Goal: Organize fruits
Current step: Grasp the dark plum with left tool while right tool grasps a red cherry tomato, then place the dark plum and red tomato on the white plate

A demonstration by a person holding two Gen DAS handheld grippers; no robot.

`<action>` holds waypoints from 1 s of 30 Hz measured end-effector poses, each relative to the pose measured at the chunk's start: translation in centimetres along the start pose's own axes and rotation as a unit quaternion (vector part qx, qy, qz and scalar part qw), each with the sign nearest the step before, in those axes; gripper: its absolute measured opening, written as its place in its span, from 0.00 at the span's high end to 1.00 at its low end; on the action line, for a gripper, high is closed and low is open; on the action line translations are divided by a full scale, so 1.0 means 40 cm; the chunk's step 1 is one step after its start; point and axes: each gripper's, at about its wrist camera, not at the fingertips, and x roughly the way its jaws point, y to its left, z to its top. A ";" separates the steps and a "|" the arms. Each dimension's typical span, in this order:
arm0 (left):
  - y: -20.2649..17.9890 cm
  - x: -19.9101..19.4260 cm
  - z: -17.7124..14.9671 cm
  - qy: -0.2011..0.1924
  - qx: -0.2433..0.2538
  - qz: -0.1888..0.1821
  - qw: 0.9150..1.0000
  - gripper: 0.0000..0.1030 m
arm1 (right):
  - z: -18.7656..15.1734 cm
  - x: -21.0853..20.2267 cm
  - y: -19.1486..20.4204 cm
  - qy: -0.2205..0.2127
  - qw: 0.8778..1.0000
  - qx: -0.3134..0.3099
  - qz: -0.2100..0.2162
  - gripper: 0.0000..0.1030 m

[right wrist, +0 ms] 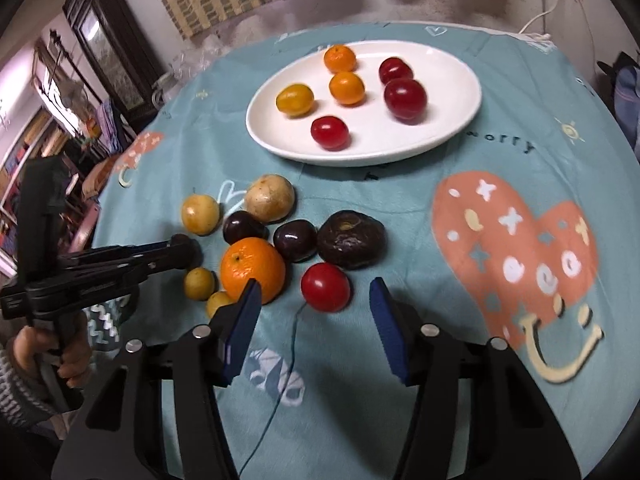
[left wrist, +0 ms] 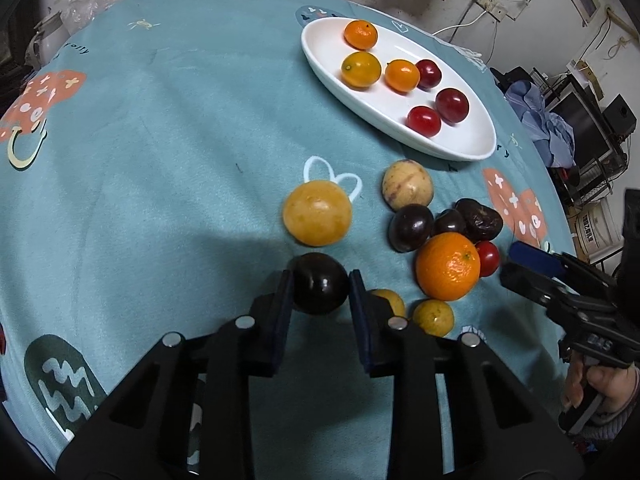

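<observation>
The left gripper [left wrist: 320, 286] is clamped on a dark plum [left wrist: 319, 288], lower centre of the left wrist view: glossy, round, near-black. The right gripper [right wrist: 314, 304] stands apart around nothing, a red fruit [right wrist: 325, 287] just ahead. Step in hand: pickup. The next move likely calls for carrying the plum to the white plate [left wrist: 460, 148], upper right.

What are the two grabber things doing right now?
Left gripper: jaws shut on a dark plum.
Right gripper: jaws open, holding nothing, with a red cherry tomato just ahead.
</observation>
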 end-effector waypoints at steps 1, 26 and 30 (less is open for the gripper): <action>0.000 0.001 0.000 0.001 0.000 0.000 1.000 0.73 | 0.003 0.015 0.002 0.008 1.000 -0.004 -0.003 0.51; -0.156 -0.028 0.231 -0.066 0.068 -0.039 0.995 0.72 | 0.161 -0.081 -0.086 -0.098 0.995 0.026 -0.009 0.72; -0.180 0.020 0.298 -0.065 0.071 -0.034 0.995 0.72 | 0.219 -0.040 -0.098 -0.099 0.995 0.023 -0.015 0.72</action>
